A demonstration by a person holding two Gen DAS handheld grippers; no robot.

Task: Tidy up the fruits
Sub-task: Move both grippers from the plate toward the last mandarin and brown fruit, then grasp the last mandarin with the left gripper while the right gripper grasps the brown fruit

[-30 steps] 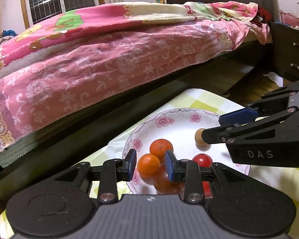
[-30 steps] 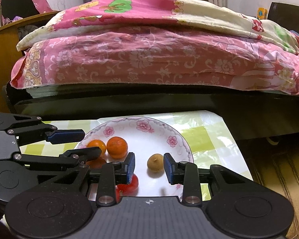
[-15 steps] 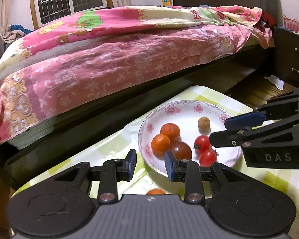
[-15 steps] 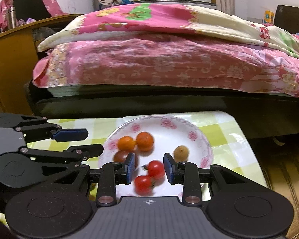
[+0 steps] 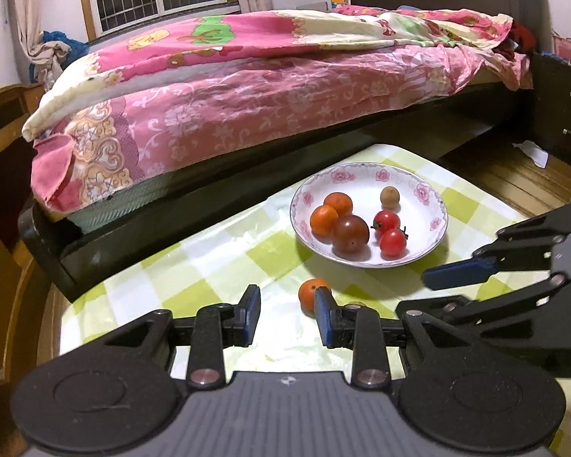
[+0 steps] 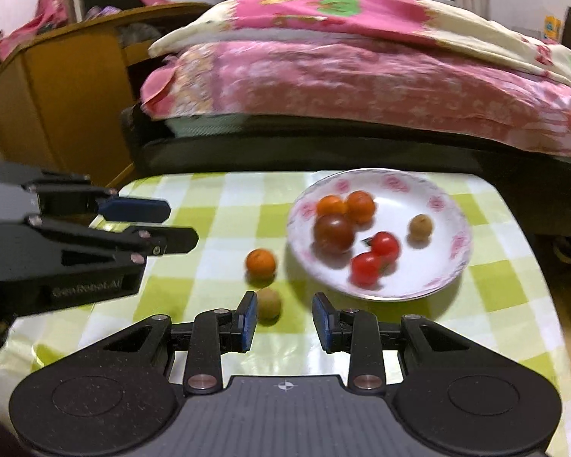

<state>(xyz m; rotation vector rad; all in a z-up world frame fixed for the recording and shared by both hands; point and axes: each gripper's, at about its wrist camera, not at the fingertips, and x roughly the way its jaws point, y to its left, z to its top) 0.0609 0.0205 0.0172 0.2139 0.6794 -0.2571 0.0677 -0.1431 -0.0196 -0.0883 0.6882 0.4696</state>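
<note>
A white floral plate point(image 5: 434, 228) point(image 6: 453, 262) on the green checked tablecloth holds two oranges, a dark tomato point(image 5: 350, 233), two red cherry tomatoes point(image 5: 392, 242) and a brown longan point(image 5: 389, 194). One orange point(image 5: 307, 292) point(image 6: 260, 262) lies loose on the cloth in front of the plate, with a brown longan point(image 6: 268, 303) just nearer. My left gripper point(image 5: 287, 316) is open and empty, the loose orange by its right finger. My right gripper point(image 6: 283, 320) is open and empty, the loose longan by its left finger.
A bed with a pink floral quilt point(image 5: 247, 87) runs along the far side of the table. A wooden cabinet point(image 6: 64, 87) stands at the left and a dark nightstand point(image 5: 563, 114) at the right. The table edge point(image 6: 514, 205) drops to wooden floor on the right.
Both grippers have pulled back and up from the plate, so the whole plate and the loose fruit on the cloth now show. Both stay open.
</note>
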